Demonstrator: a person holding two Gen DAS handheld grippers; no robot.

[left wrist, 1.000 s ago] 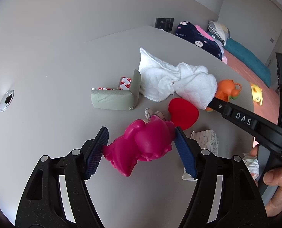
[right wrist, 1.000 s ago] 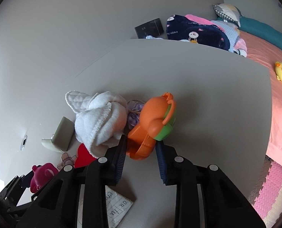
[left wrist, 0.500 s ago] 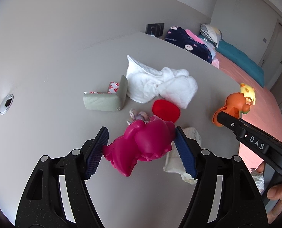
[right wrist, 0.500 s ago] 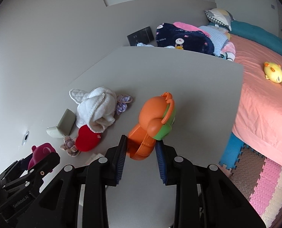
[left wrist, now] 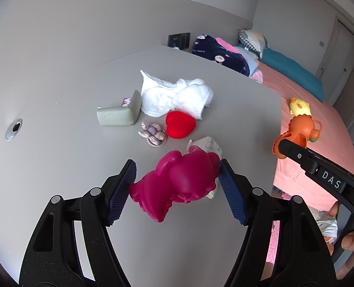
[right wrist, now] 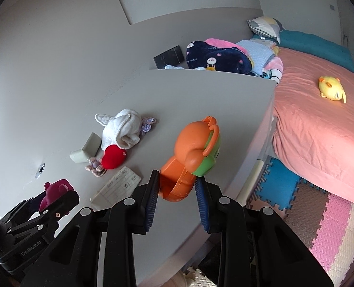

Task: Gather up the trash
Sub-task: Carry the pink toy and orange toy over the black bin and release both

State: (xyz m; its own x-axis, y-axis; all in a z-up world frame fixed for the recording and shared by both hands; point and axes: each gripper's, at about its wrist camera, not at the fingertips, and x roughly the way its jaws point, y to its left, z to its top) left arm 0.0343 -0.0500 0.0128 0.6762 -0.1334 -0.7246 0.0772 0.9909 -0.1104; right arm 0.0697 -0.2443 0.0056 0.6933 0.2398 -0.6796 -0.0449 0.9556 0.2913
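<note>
Both hands have drawn back from the clutter, the orange toy (right wrist: 191, 157) now lifted clear of the white cloth (left wrist: 177, 95). The left gripper (left wrist: 177, 181) clamps the magenta toy (left wrist: 177, 179); the right gripper (right wrist: 177, 191) clamps the orange one. The cloth, red heart (left wrist: 179, 124) and paper slip (right wrist: 117, 186) lie uncollected on the table (left wrist: 57, 155).
</note>
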